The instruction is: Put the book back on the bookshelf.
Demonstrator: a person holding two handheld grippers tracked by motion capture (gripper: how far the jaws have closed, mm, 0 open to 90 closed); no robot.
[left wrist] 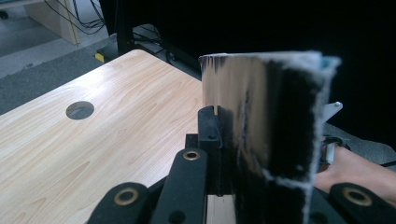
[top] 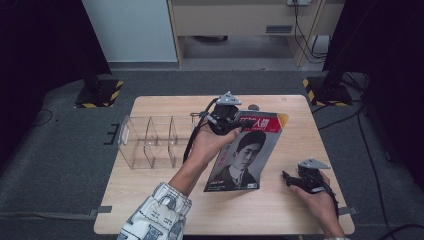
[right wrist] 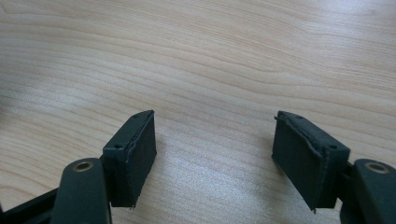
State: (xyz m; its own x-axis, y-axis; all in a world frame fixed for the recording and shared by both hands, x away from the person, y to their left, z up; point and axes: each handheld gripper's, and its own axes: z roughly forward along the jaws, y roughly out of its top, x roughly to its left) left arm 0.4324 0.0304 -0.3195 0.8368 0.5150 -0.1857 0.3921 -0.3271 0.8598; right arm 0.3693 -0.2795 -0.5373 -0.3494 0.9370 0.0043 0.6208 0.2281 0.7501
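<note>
A magazine (top: 247, 155) with a portrait on its cover is tilted up off the wooden table (top: 160, 200), its lower edge near the table's middle. My left gripper (top: 235, 125) is shut on the magazine's upper left corner. In the left gripper view the magazine's glossy edge (left wrist: 261, 130) stands upright between the jaws of the left gripper (left wrist: 252, 154). My right gripper (top: 289, 178) rests low at the table's right front, pointing left, open. Its two pads stand wide apart over bare wood in the right gripper view, with nothing in the right gripper (right wrist: 215, 154).
A clear plastic organizer (top: 150, 140) with several compartments stands on the table's left side. A round hole (top: 253, 106) sits near the far edge, also seen as a hole (left wrist: 79, 110). Dark stands and cables ring the table on the floor.
</note>
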